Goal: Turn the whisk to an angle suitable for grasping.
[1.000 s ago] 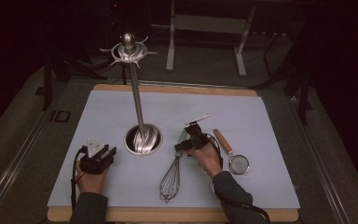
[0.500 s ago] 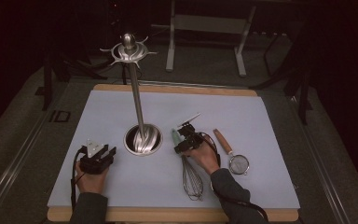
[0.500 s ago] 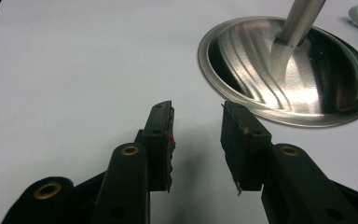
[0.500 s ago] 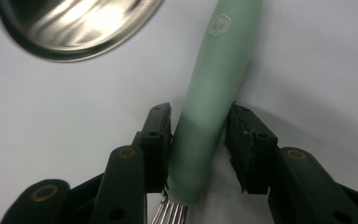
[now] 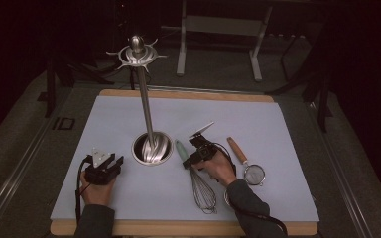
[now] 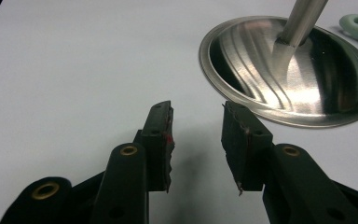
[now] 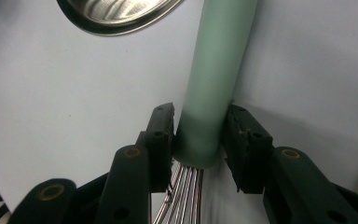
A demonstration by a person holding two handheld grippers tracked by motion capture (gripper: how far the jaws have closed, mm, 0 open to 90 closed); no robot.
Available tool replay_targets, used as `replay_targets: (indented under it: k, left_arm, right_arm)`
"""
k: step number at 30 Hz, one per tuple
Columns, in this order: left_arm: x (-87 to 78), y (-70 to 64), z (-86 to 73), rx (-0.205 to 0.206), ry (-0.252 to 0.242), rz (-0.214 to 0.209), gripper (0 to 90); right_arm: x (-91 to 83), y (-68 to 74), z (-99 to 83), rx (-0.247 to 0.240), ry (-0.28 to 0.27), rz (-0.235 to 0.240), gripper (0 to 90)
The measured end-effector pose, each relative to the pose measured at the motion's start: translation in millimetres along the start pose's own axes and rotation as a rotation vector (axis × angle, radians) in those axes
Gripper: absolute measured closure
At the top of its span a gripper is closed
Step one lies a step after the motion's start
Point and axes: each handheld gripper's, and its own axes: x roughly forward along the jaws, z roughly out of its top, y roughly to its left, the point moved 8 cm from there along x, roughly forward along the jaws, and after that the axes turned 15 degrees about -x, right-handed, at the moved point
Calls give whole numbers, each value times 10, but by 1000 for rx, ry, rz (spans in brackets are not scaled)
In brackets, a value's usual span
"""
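The wire whisk with a pale green cylindrical handle lay flat on the light grey worktop, just right of the round steel stand base. The right gripper pinched the handle's lower end, jaws against both sides. A wooden-handled mesh strainer lay near its right. The left gripper rested apart, jaws spread around nothing.
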Motion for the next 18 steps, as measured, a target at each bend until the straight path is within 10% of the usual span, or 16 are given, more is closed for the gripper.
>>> replay_targets:
  k: [5, 18]
  left_arm:
    - [-1, 0, 0, 0, -1, -1, 637]
    - [-4, 0, 2, 0, -5, 0, 639]
  right_arm:
    - [11, 26, 18, -29, 25, -47, 661]
    - [-186, 12, 52, 16, -126, -2, 691]
